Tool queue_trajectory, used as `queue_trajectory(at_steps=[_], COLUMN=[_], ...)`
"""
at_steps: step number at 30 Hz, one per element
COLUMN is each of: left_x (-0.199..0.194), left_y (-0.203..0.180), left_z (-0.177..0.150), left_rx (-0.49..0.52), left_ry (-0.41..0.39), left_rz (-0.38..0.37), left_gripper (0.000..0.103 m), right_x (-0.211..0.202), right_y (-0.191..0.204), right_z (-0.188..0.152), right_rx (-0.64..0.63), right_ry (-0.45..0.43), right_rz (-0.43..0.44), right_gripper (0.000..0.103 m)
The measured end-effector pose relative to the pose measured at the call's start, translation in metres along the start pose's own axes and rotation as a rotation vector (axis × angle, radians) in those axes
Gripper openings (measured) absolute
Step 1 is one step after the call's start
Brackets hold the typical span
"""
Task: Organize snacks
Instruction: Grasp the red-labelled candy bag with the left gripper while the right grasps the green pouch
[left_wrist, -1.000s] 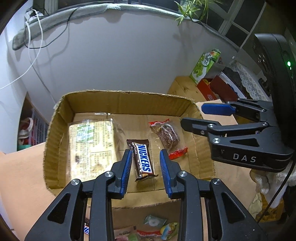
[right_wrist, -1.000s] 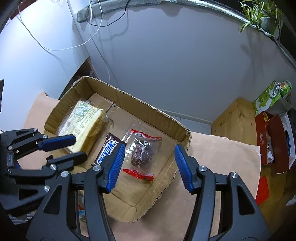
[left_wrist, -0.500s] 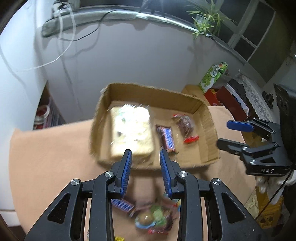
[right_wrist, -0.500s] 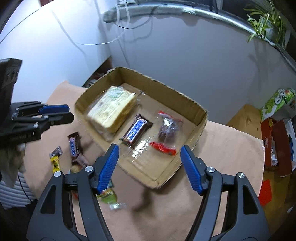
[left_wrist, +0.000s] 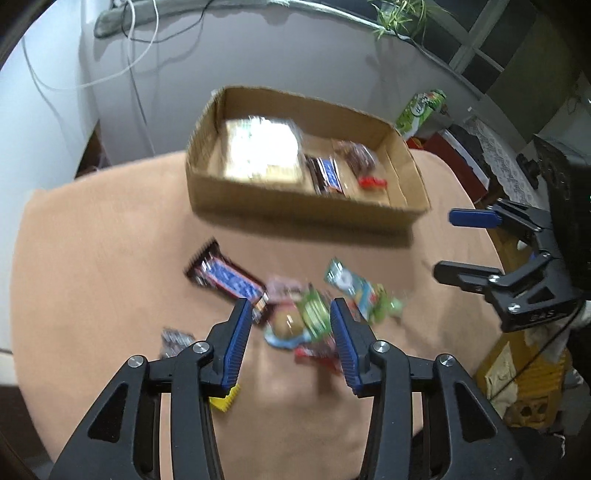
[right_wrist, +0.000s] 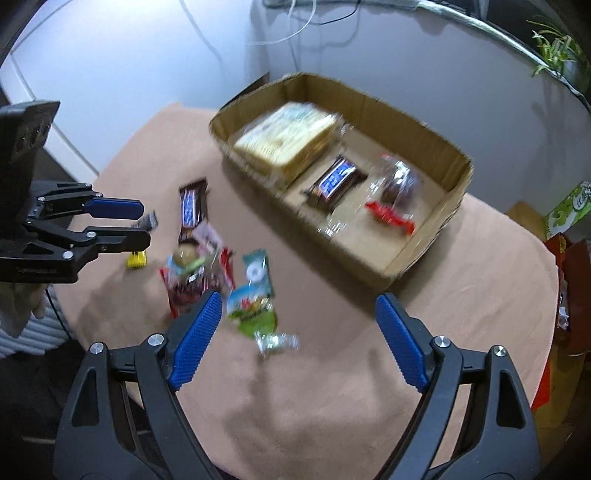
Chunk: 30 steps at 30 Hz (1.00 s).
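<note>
Both claws hang empty over the desk (right_wrist: 480, 258), the left claw (left_wrist: 291, 343) and right claw (right_wrist: 299, 332) having just been opening; blurred loose snacks (right_wrist: 207, 266) lie before the cardboard box (right_wrist: 424, 254).

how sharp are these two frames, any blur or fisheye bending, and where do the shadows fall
Left wrist view: cardboard box and loose snacks smeared by motion blur, the left gripper sharp; dark round fisheye corners.
Right wrist view: milder blur on the snack pile; right gripper crisp; soft shadows on the tan tablecloth below it; wall edges bow.
</note>
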<state>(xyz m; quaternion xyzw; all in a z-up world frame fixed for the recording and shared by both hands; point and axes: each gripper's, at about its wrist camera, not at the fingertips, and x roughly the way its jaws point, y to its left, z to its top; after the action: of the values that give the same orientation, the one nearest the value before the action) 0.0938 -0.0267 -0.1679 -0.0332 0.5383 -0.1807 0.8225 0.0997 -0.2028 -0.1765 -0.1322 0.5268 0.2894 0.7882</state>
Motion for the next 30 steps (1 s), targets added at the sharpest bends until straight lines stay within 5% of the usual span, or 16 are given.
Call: queue_trajectory(at_steps=[12, 30], left_x=[0.019, 0.048], left_y=[-0.021, -0.033], left_z=[-0.029, -0.028], left_rx=[0.030, 0.099], left_ry=[0.032, 0.056], left_rz=[-0.040, -0.004], left_gripper=[0.043, 0.043], right_x=[0.036, 0.070], right_y=[0.018, 0.025], right_z=[-0.013, -0.006], right_rx=[-0.086, -0.133], right_ry=[0.070, 0.124], right_rz=[0.031, 0.039], right_gripper=[0.088, 0.071])
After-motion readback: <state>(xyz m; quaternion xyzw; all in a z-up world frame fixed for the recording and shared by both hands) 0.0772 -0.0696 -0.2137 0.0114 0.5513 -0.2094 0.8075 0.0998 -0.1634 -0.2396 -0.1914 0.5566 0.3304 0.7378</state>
